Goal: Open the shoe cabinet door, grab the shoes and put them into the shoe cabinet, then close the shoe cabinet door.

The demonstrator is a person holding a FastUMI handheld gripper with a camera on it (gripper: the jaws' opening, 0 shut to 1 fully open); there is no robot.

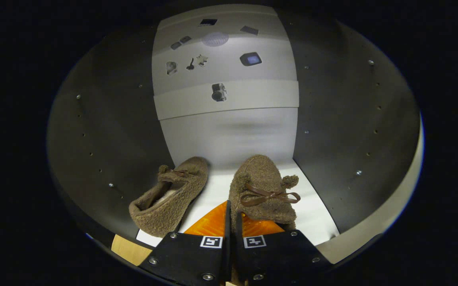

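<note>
Here the fingers (232,226) clamp the right shoe (261,190), toe pointing inward.

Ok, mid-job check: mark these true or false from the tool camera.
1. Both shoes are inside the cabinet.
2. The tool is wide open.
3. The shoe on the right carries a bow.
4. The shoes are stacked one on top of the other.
1. True: the left shoe and right shoe sit on the cabinet floor, between its dark side walls.
2. False: the tool fingers are nearly together, pinching the right shoe's heel edge.
3. True: a thin brown bow lies across its top.
4. False: they lie side by side, apart.
</note>
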